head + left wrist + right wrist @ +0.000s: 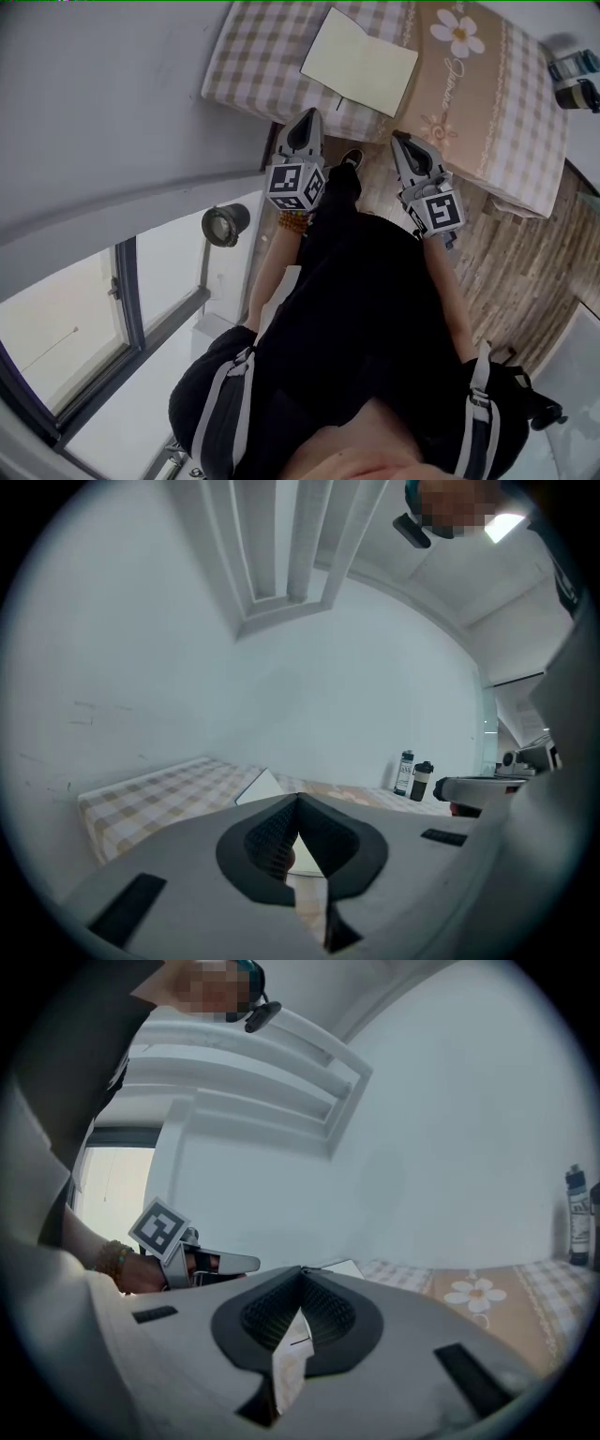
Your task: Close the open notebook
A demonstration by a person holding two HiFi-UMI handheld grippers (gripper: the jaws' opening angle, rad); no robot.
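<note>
Underfoot, pale wooden floor (511,253) runs from the standing person to a low bed (253,66), with a window (56,337) close on the left and a plain light wall (103,103) past it. Both tools are held out side by side towards the bed. The left gripper (305,117) has its jaws closed tip to tip with nothing between them, and the right gripper (401,139) is closed and empty too. Both tips sit about at the bed's near edge, touching nothing. Beyond them the notebook (361,61) lies open and flat on the checked cover, cream pages up, near that front edge and clear of both tools. To its right the cover turns tan with a daisy print. Two bottles (577,80) stand at the far right, well apart from the notebook.
</note>
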